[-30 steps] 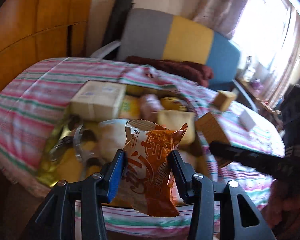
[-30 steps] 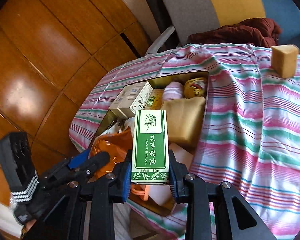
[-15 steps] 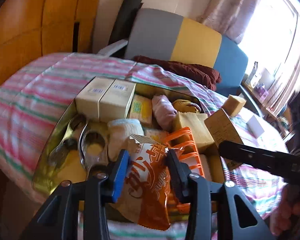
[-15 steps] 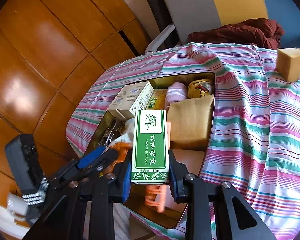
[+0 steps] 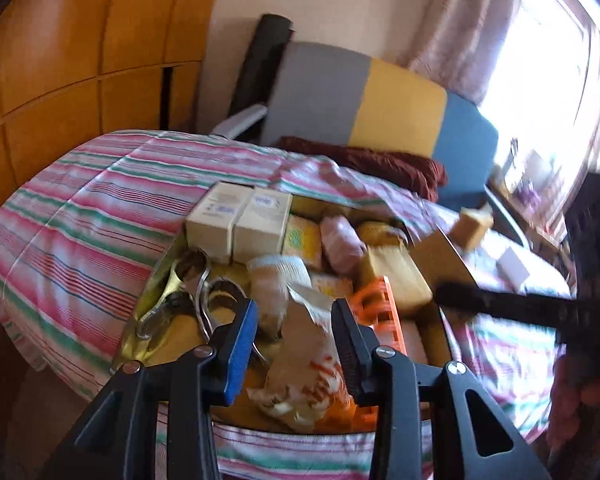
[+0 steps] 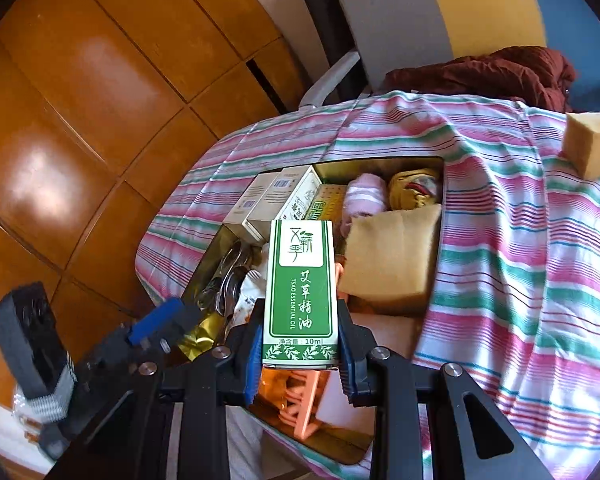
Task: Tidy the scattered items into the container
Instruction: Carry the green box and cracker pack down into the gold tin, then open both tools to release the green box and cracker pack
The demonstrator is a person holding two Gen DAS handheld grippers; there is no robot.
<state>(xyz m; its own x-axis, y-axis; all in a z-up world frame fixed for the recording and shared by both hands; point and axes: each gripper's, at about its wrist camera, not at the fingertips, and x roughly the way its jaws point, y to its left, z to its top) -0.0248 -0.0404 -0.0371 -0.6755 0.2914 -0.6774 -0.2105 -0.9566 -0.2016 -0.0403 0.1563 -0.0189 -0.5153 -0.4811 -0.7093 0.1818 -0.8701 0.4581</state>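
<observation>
Orange snack packet (image 5: 308, 376) lies loose between the left gripper (image 5: 294, 344)'s spread jaws, inside the crowded gold tin (image 6: 380, 166). Right gripper (image 6: 298, 354) pinches a green box (image 6: 302, 292) above it.

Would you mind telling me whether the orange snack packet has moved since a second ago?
Yes. The snack packet has dropped from between the left gripper's now-open jaws into the tin, beside the scissors.
</observation>
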